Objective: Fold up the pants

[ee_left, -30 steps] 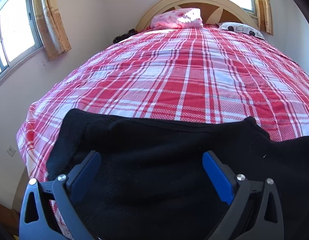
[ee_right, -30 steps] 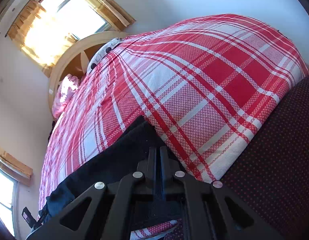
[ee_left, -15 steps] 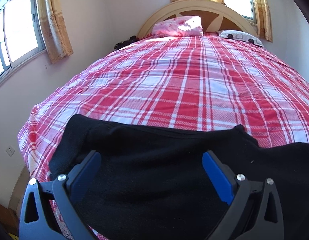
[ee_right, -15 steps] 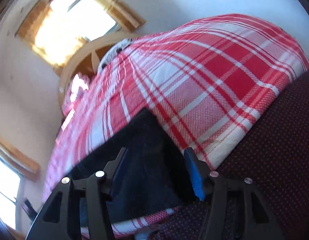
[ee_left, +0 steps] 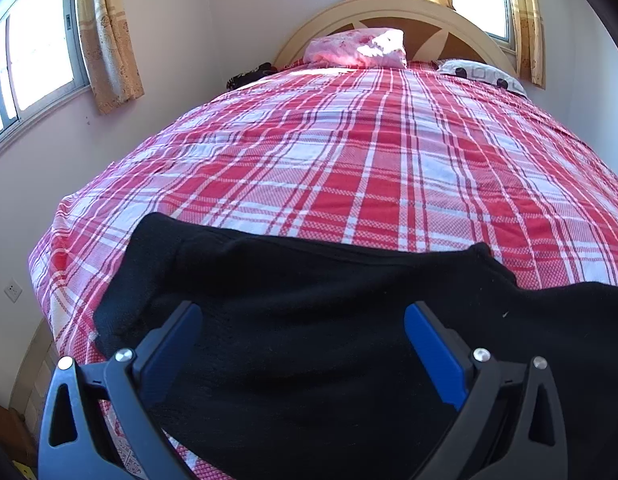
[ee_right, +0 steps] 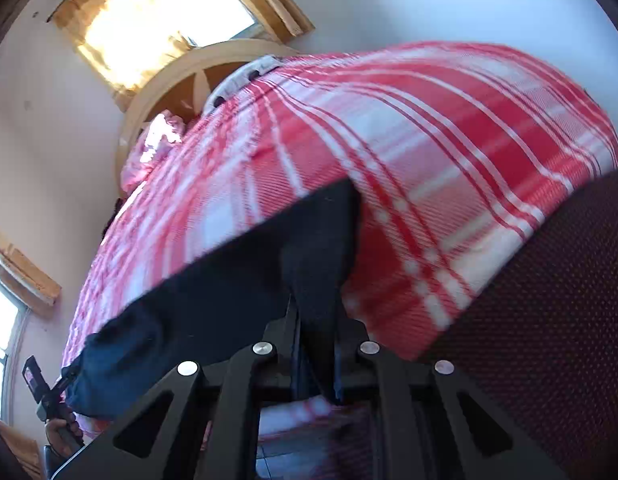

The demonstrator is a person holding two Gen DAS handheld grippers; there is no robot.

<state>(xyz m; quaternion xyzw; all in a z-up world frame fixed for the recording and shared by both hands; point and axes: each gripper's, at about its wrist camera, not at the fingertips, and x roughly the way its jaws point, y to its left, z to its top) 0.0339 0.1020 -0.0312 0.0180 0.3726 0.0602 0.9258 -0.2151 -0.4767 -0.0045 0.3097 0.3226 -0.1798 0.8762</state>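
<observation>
Across the lower frame of the left wrist view, the left gripper stands with jaws wide over the black pants, which lie on the red plaid bedspread. At lower centre of the right wrist view, the right gripper has just been closing and pinches a fold of the pants; a dark dotted fabric fills the lower right.

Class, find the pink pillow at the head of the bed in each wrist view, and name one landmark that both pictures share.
Left wrist view: the pink pillow lies top centre, against the headboard.
Right wrist view: the pink pillow sits at middle left, tilted and blurred.
Shared landmark: the arched cream wooden headboard.
</observation>
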